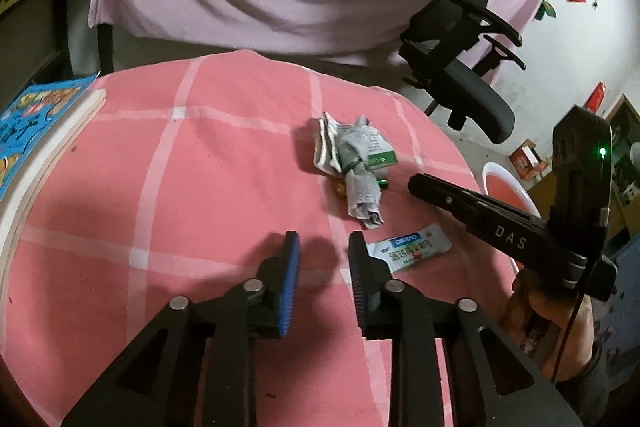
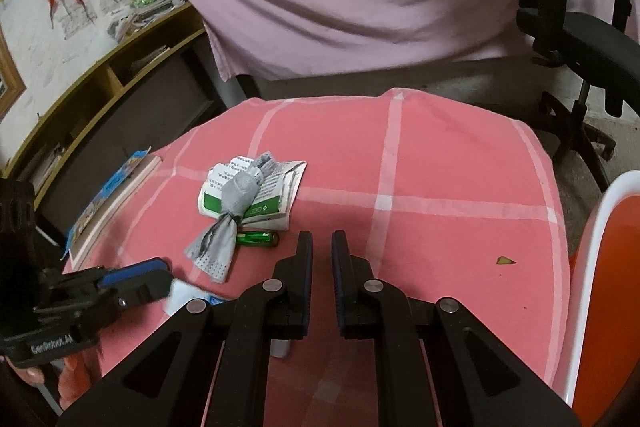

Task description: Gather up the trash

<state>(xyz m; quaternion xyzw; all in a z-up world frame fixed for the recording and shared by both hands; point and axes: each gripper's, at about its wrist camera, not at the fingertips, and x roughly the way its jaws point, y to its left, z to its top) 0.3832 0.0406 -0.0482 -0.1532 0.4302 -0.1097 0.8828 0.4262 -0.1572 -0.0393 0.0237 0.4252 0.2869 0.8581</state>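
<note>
Most of the trash is not yet collected. On the pink checked table (image 2: 440, 163) a crumpled leaflet and grey rag (image 2: 244, 195) lie heaped with a green lighter (image 2: 258, 239) touching them, and a snack wrapper (image 1: 408, 247) lies nearer. The left gripper (image 1: 324, 267) is partly open and empty beside the wrapper. The right gripper (image 2: 322, 267) is pinched nearly shut on nothing. The white-rimmed tub (image 2: 596, 267) at the right is probably the bin.

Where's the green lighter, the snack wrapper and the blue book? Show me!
green lighter (image 2: 258, 239): right wrist view, middle of its body.
snack wrapper (image 1: 412, 247): left wrist view, centre of the printed front.
blue book (image 1: 36, 119): left wrist view, on its cover.
</note>
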